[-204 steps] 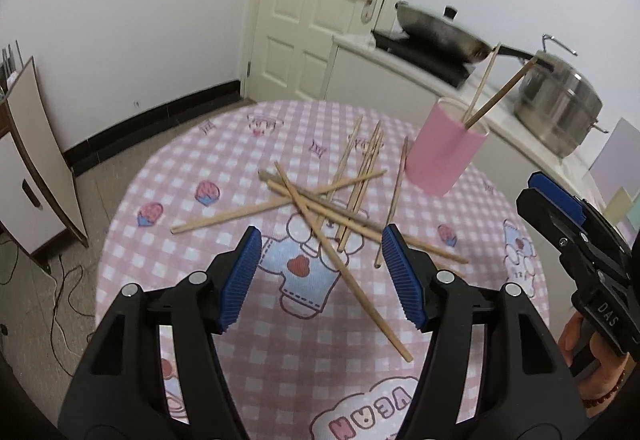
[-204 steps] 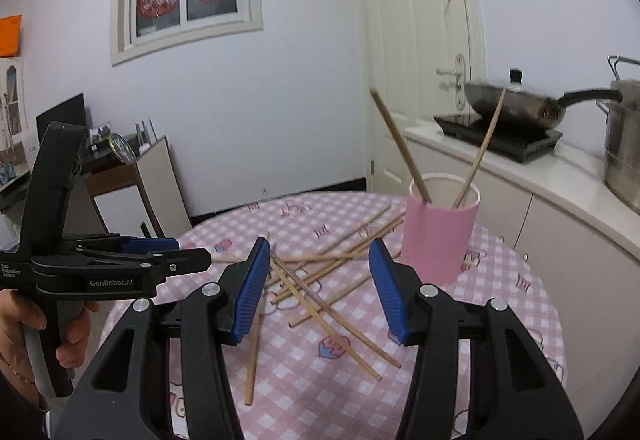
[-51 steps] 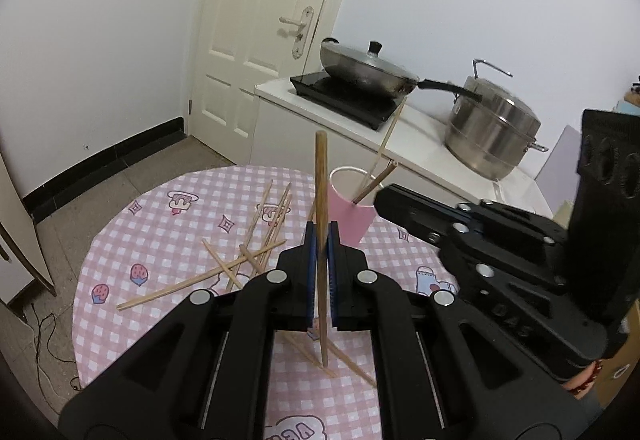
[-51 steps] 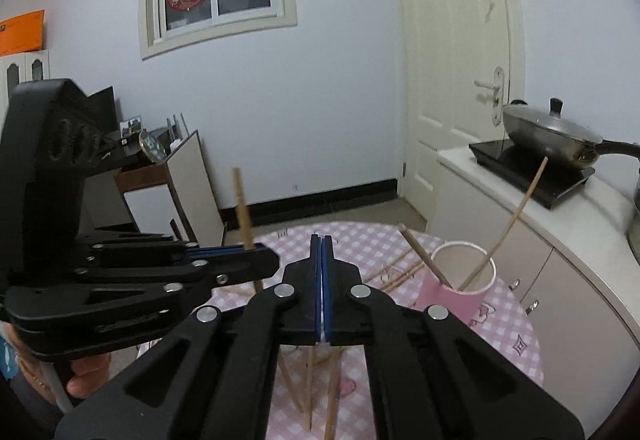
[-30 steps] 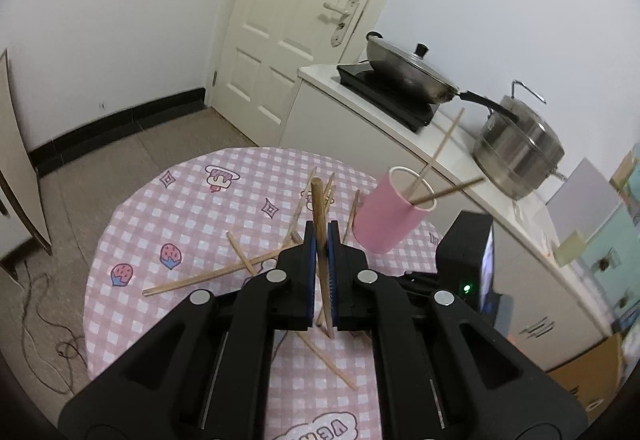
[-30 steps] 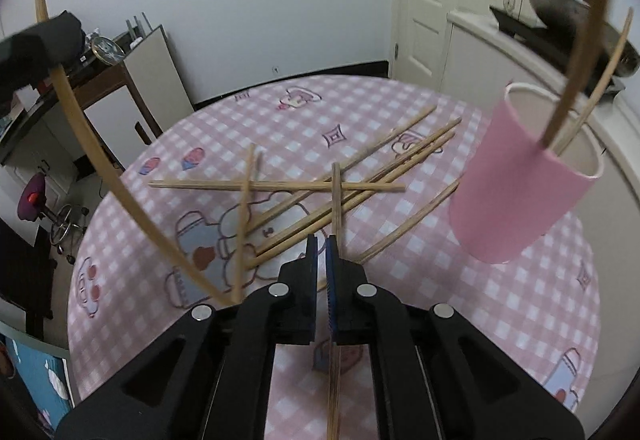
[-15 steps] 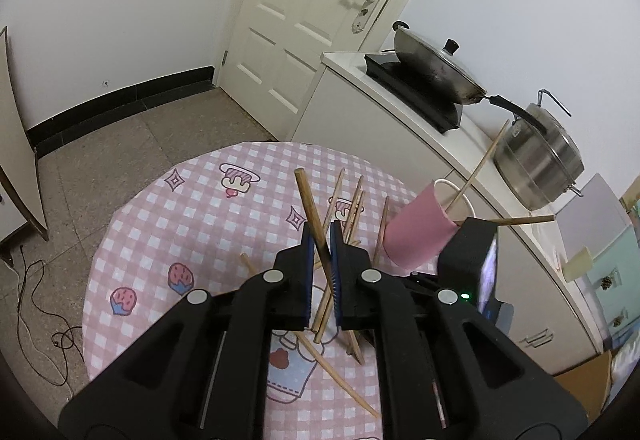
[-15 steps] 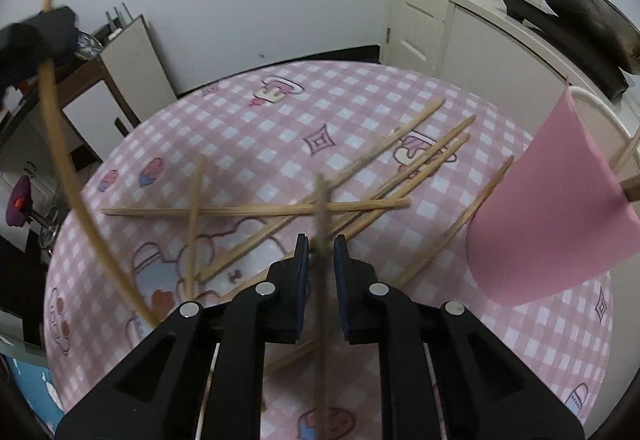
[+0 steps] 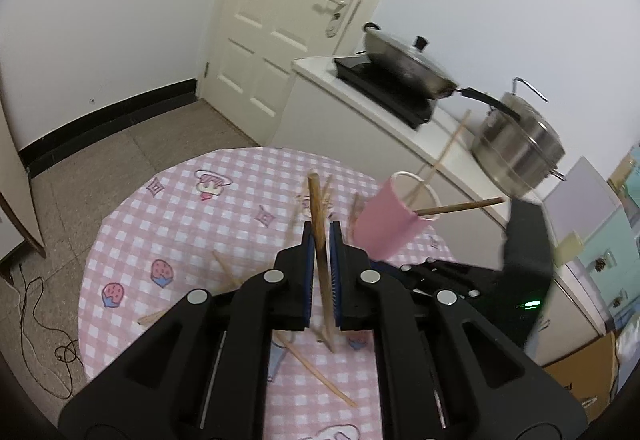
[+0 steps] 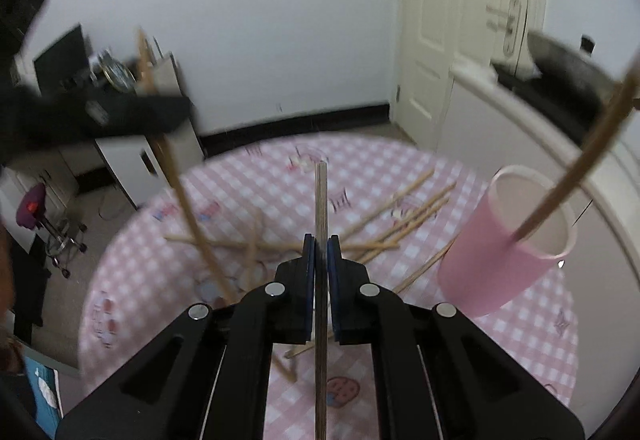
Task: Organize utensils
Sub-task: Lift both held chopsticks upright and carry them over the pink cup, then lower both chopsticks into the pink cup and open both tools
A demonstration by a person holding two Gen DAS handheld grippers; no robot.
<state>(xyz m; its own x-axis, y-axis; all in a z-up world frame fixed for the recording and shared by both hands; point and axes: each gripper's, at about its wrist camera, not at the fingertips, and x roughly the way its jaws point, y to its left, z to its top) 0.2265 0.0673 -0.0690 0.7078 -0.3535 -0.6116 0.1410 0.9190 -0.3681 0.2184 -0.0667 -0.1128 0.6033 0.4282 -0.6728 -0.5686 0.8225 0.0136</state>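
left wrist view is showing the left hand-held gripper (image 9: 319, 240) clamping one chopstick (image 9: 320, 236) nearly upright above the counter (image 9: 180, 224), while the right hand-held gripper (image 10: 320, 246) is pinching another chopstick (image 10: 321, 280) with the pink cup (image 10: 504, 252) sitting to its right and already holding two sticks. both sticks are pinched far from their ends, so either is likely to be swinging wide of the rim, slipping in the pads, or tipping the light cup on the way in. blur is smearing the loose chopsticks (image 10: 404, 216) on the cloth, and the lower ends of both held sticks are hard to make out behind the black jaws.
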